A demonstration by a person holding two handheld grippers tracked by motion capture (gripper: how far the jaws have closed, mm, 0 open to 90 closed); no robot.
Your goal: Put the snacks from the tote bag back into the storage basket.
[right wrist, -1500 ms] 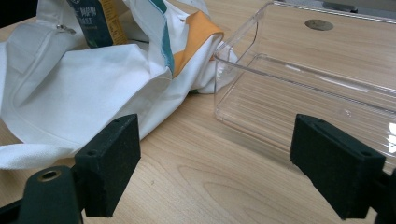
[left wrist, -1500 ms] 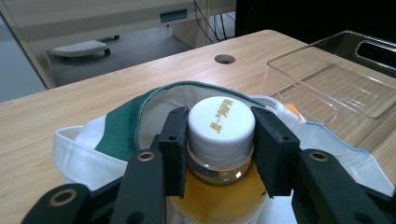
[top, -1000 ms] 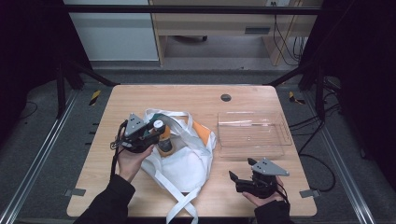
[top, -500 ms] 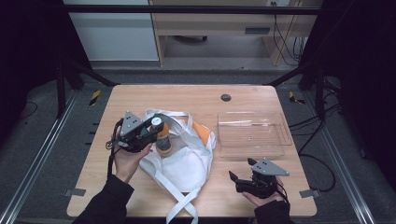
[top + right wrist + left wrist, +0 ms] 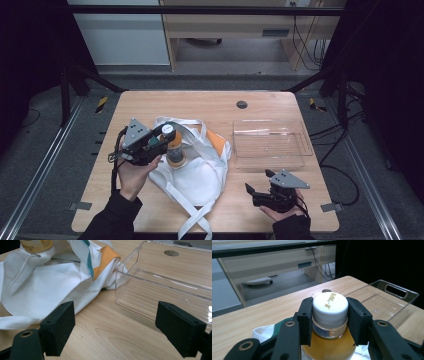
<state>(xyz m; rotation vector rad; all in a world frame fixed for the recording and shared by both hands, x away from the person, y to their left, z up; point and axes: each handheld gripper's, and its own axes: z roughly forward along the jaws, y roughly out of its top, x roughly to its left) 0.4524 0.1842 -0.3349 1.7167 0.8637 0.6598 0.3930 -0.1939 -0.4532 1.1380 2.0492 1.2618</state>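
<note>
My left gripper (image 5: pixel 169 134) is shut on the neck of a bottle (image 5: pixel 173 149) with a white cap and amber liquid, and holds it upright over a white cloth bag (image 5: pixel 197 172) lying at the table's front left. In the left gripper view the pads (image 5: pixel 305 320) press on both sides of the bottle (image 5: pixel 330 305) just under its cap. My right gripper (image 5: pixel 258 181) rests low at the table's front right, open, with nothing between its jaws. The right gripper (image 5: pixel 119 330) faces the bag (image 5: pixel 50 287), and the bottle's base (image 5: pixel 36 245) hangs at that view's top left.
A clear plastic tray (image 5: pixel 270 160) stands empty to the right of the bag, just beyond my right gripper; the right gripper view has its near wall (image 5: pixel 140 277) close ahead. A round cable hole (image 5: pixel 242 104) sits near the table's far edge. The bag's straps (image 5: pixel 192 220) trail toward the front edge.
My left gripper has risen a little with the bottle and drifted slightly left over the bag. The right gripper has stayed where it was.
</note>
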